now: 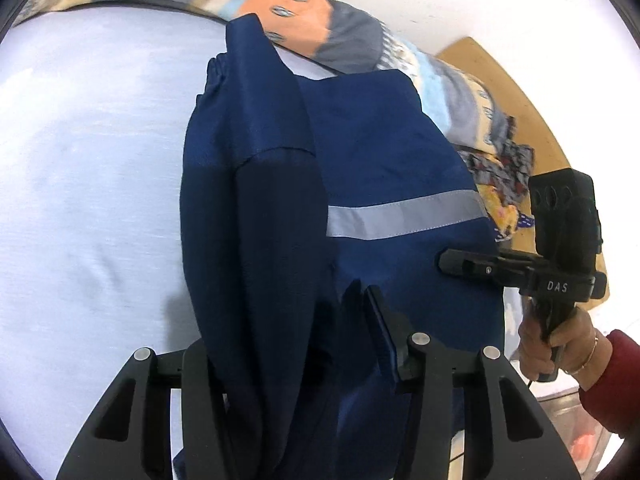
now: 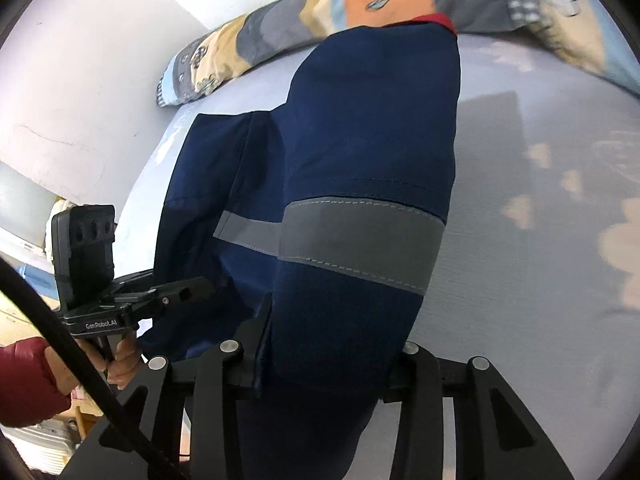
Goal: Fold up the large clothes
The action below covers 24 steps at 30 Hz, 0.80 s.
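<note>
A navy blue jacket (image 1: 380, 152) with a grey reflective stripe (image 1: 400, 216) lies partly raised off the pale blue bed sheet (image 1: 80, 168). My left gripper (image 1: 288, 328) is shut on a thick bunch of its dark fabric, which fills the gap between the fingers and drapes down to the bed. In the right wrist view the jacket (image 2: 372, 120) hangs from my right gripper (image 2: 332, 332), shut on a fold just below the stripe (image 2: 360, 240). Each gripper shows in the other's view: the right gripper (image 1: 448, 262) and the left gripper (image 2: 200, 286) both meet the jacket's near edge.
A patterned quilt (image 1: 312, 20) in orange, grey and light blue is bunched along the far side of the bed against a white wall (image 2: 80, 80). A wooden board (image 1: 500, 80) stands at the bed's end. Hands in red sleeves (image 1: 612, 372) hold the grippers.
</note>
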Tool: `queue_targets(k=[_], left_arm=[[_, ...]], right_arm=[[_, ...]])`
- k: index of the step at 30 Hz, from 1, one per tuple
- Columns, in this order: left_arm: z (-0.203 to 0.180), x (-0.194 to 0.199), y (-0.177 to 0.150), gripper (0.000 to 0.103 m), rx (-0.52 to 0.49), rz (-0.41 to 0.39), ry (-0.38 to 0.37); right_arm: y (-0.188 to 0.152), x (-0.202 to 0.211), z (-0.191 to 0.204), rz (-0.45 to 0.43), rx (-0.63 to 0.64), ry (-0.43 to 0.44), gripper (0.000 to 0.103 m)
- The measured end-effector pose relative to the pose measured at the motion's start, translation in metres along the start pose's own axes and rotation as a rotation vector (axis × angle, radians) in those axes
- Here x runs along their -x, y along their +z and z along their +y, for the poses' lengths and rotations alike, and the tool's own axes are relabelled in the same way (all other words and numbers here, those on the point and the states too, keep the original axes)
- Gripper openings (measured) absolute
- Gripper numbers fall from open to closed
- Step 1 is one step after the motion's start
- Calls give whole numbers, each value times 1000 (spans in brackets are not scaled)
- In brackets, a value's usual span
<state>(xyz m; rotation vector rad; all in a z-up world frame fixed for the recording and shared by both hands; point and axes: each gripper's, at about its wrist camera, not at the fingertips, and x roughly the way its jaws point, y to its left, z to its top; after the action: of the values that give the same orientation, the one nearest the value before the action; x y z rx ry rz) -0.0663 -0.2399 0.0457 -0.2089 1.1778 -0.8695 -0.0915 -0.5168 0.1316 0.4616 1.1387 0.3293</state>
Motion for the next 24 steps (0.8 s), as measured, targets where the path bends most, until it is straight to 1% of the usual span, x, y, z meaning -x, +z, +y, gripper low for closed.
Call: queue_targets(k=[1,2,3,4,5,6,7,8,9,10,12,13,14,15,16,19,21,22,23,24], left_arm=[[-2,-7,-4,47,-2,11,9],[-5,-17,-7,47,-4,27,39],[-4,-30,-10,47,-1,53,71],[0,-46,-14,48,9,92,125],[3,-51,-17,55,17,108,159],[4,-50,-19,55,23,103,162],[1,-43,-20,55,9,87,174],[-4,-35,-22,55,-31,73,205],[-9,-25,-26,55,-73,61,232],[-16,-13,-30,53,-125,37,261],[-27,5,-38,53,-180,13,288],[-35,15,-42,53,-203,-4,297],[-43,21,-44,53,-222,-22,300],[-52,27,-49,53,-248,-40,306],[-64,31,-56,53,-285,-57,314],[-88,25,-72,53,-379,-70,339],[-88,9,-84,53,-403,-34,346],[-78,-5,-93,53,-405,5,371],[-67,-22,-99,53,-401,53,401],[-50,-38,-109,53,-392,118,426]], right_arm=[[-2,9,-7,2,2,-17,42],[-6,15,-18,6,2,-44,43],[-9,15,-29,12,-11,-71,49],[-13,12,-46,29,-44,-138,60],[-16,8,-56,49,-63,-208,63],[-20,3,-75,90,-118,-278,67],[-24,5,-87,92,-182,-281,65],[-27,16,-96,59,-245,-261,65],[-32,31,-98,8,-278,-236,65],[-36,45,-94,-24,-273,-236,65],[-49,64,-81,-53,-243,-239,64],[-56,70,-71,-60,-227,-215,54],[-64,75,-58,-60,-208,-194,47],[-71,73,-47,-55,-187,-189,36],[-76,70,-31,-43,-159,-187,30],[-97,66,-2,-6,-96,-178,28],[-111,52,3,23,-105,-165,28],[-120,40,-1,58,-125,-162,28],[-127,28,-6,87,-137,-174,25],[-137,9,-17,131,-152,-191,15]])
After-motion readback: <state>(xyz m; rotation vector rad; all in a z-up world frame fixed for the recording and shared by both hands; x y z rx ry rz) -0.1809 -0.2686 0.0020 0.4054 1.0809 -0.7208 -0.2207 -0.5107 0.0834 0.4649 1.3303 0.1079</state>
